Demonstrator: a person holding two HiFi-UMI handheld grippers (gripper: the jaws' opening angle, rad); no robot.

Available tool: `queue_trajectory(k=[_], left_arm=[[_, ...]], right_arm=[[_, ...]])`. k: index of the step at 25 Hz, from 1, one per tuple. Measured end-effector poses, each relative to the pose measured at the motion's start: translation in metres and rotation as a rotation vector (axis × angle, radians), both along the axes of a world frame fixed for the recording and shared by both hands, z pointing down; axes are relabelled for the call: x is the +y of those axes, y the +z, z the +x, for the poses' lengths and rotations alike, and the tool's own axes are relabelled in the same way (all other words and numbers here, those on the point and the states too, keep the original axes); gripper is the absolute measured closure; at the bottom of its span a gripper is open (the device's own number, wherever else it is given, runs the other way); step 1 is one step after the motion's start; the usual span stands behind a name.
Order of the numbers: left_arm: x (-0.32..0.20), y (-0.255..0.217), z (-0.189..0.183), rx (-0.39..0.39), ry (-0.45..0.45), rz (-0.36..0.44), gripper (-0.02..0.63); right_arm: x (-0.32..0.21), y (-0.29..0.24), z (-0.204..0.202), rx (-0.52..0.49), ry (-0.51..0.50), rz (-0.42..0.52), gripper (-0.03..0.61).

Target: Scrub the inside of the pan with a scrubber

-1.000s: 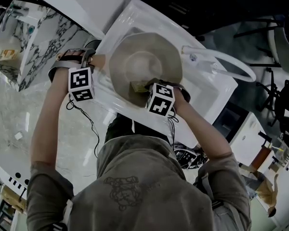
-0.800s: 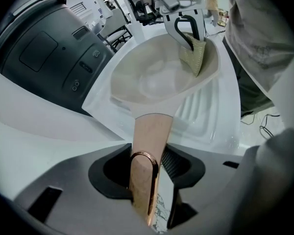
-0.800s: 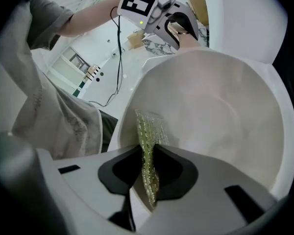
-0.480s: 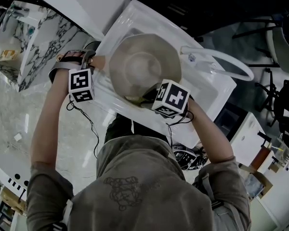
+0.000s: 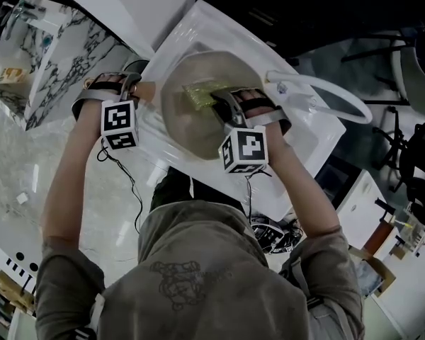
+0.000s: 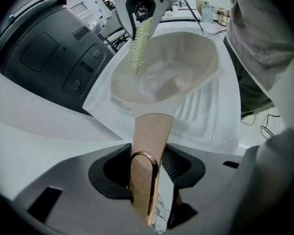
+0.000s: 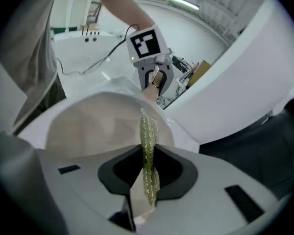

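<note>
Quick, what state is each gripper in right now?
Left gripper: closed on the pan handle.
Right gripper: closed on the scrubber.

A pale, glossy floor point(image 5: 14, 176) is seen at left. A white cabinet point(image 5: 64, 59) with black marble veining is noted upper left. Dark chairs point(image 5: 418, 154) are glimpsed at right. Strip lights point(image 7: 179, 3) are lit overhead.

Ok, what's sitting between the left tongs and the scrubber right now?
Only the pan itself: its handle, clamped in the left tongs, then bare pan surface up to the scrubber. The left gripper view shows it best.
</note>
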State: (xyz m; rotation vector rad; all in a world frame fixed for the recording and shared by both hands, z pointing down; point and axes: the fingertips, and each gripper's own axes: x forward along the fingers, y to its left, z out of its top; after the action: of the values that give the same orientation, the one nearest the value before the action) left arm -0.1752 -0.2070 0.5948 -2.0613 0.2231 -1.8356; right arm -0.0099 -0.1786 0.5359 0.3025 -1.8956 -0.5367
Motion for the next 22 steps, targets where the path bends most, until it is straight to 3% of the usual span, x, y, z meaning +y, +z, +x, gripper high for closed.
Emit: queue_trajectory(k=[4,8,17,22], left_arm=[[0.000,0.000,0.000,0.000,-0.002,0.002,0.420],[0.000,0.000,0.000,0.000,-0.004,0.004,0.420],[-0.001,0.000,0.000,0.001,-0.006,0.002,0.420],[0.000,0.000,0.000,0.001,-0.011,0.002,0.420]], right_arm=[[-0.032,0.007,-0.003,0.106,-0.062,0.272,0.503],[-0.047,0.025,0.003,0.193,-0.109,0.356,0.503],[-0.044,0.080,0.017,0.292,-0.151,0.301,0.503],[-0.023,0.100,0.061,0.475,-0.109,0.119,0.503]])
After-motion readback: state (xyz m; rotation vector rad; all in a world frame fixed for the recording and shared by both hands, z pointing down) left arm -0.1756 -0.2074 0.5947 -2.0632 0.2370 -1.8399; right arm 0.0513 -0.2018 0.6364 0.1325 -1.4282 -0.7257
